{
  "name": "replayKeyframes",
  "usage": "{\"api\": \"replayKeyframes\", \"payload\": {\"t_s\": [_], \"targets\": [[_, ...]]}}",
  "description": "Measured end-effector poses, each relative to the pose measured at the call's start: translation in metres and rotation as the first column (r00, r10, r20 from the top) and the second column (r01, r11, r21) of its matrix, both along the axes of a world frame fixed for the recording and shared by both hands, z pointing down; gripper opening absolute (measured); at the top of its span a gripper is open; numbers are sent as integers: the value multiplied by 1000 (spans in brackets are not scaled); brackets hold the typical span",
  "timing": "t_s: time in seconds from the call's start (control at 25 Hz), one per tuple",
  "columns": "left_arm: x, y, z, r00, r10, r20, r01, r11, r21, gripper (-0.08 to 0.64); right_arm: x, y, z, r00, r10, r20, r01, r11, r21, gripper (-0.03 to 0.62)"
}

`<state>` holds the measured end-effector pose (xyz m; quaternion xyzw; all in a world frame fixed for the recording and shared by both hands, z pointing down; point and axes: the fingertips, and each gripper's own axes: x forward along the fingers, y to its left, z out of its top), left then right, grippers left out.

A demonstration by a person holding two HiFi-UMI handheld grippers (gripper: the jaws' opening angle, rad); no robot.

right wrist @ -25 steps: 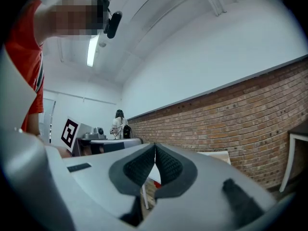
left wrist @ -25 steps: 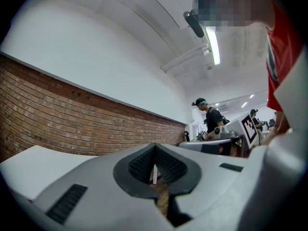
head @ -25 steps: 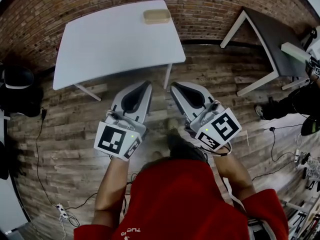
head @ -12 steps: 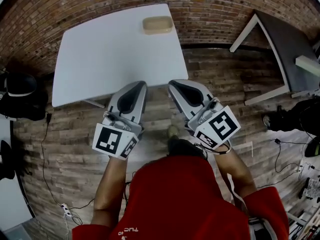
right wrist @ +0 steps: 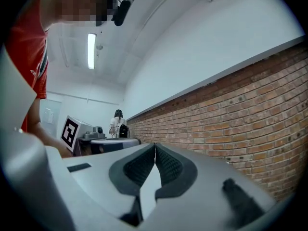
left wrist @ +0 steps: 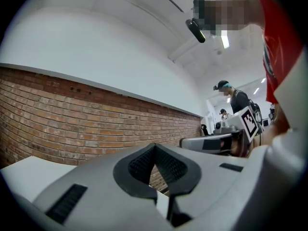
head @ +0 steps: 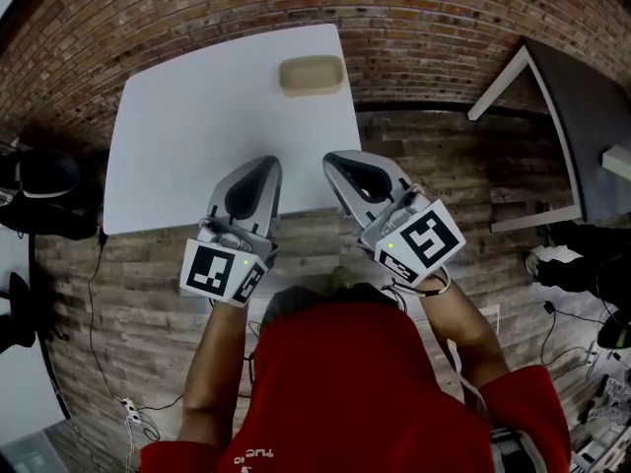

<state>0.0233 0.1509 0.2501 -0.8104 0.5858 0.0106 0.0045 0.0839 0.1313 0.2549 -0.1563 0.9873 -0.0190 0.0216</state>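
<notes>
My left gripper (head: 258,164) and right gripper (head: 336,159) are held side by side at the near edge of a white table (head: 187,106). Both are shut with nothing between the jaws. In the left gripper view the left gripper (left wrist: 154,146) has its dark pads closed tip to tip, pointing at a brick wall (left wrist: 72,114). The right gripper (right wrist: 155,145) looks the same in its own view. A tan, rounded block (head: 312,75) lies at the table's far edge, well beyond both grippers. Each gripper's marker cube sits by my hands.
A dark table with white legs (head: 567,97) stands at the right. Black gear (head: 44,180) sits on the wooden floor at the left, with cables (head: 99,294) trailing from it. A brick wall (head: 394,8) runs behind the table. A person in a cap (left wrist: 236,100) stands in the distance.
I have stepped toward the white table. Both grippers moved from over the wooden floor to the table's near edge, and the tan block is closer. Both jaws stayed shut.
</notes>
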Motion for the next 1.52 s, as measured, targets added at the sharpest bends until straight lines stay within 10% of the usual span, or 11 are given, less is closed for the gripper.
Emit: {"api": "replayKeyframes", "payload": {"t_s": [1.52], "targets": [[-128, -239, 60, 992, 125, 10, -124, 991, -55, 12, -119, -240, 52, 984, 115, -133, -117, 993, -9, 31]]}}
